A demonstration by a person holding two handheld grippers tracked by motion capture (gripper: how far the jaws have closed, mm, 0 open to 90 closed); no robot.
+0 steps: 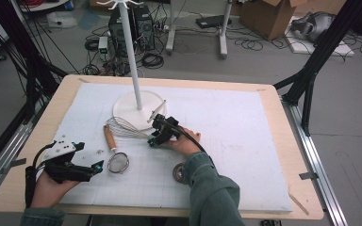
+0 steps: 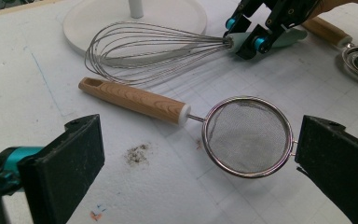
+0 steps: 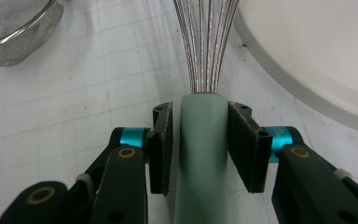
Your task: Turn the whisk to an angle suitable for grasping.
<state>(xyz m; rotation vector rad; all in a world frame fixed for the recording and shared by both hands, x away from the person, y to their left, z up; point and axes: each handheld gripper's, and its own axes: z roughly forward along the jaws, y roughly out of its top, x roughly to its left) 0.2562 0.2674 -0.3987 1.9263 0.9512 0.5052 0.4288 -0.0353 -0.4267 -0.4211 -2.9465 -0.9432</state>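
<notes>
A wire whisk (image 1: 125,127) with a pale green handle (image 3: 203,154) lies on the white mat, its wires resting against the stand's base. My right gripper (image 1: 154,139) straddles the handle just behind the wires. Its jaws (image 3: 199,116) are close on both sides; one pad looks to be touching and the other stands a sliver off. A small mesh strainer (image 2: 247,135) with a wooden handle (image 2: 135,99) lies flat in front of my left gripper (image 2: 196,158). That gripper's jaws are wide open, and it (image 1: 98,167) sits low at the mat's near left.
A white stand with a round base (image 1: 122,109) and a tall pole (image 1: 134,56) rises at the mat's middle back. A small metal scoop (image 1: 179,173) with a wooden handle lies under my right forearm. A dark smudge (image 2: 137,154) marks the mat (image 1: 245,141).
</notes>
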